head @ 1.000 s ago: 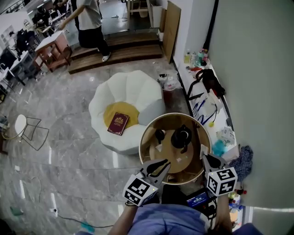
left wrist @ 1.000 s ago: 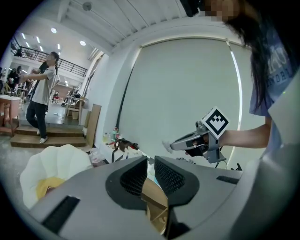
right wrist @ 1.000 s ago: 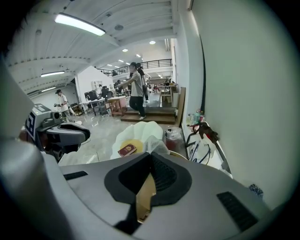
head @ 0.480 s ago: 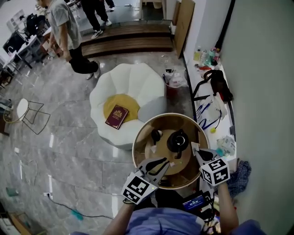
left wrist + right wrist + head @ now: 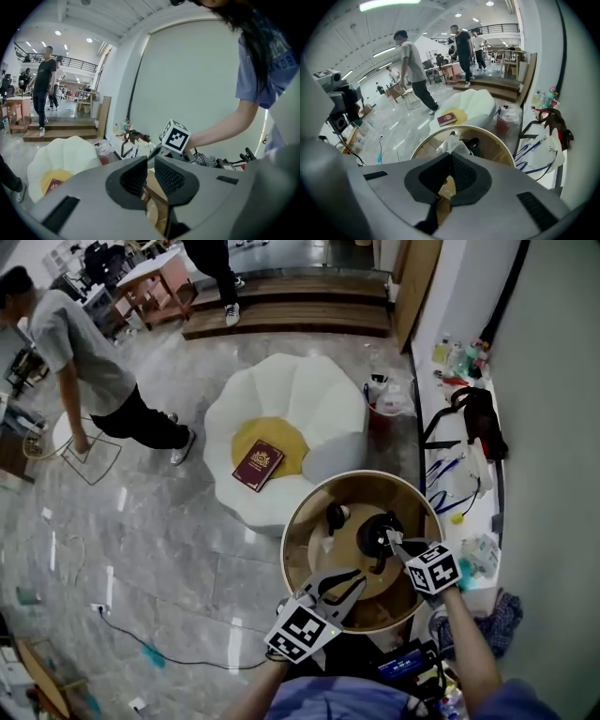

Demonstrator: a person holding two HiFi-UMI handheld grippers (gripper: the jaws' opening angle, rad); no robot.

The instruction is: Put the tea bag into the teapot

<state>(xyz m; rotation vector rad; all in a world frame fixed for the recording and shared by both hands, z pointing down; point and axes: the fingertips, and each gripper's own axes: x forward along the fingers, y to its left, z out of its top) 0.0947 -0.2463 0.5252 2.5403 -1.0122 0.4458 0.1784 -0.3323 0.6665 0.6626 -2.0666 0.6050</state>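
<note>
Grip, right: the right gripper [image 5: 451, 158] has its jaws together, clamped on the tea bag [image 5: 453, 142]. The bag's white crumpled end stands out past the tips.
Tea bag, place: at the jaw tips, in front of the black teapot [image 5: 474, 144]. Whether bag and pot touch cannot be told.
Head view check: the right gripper [image 5: 392, 542] has its tips over the teapot [image 5: 378, 531]. The bag is too small to make out there.
Grip, left: the left gripper [image 5: 150, 165] has its jaws a narrow gap apart with nothing between them. It is over the near side of the round table [image 5: 287, 549], apart from the pot.
Teapot, concealment: the lower body is hidden behind the right jaws. The state of the lid is not discernible.
Unidentified: a small dark item [image 5: 335, 515] stands near the pot. Whether it is a lid or a cup cannot be told.
Surroundings: a red book [image 5: 258, 465] lies on a white petal-shaped seat [image 5: 291, 409].
</note>
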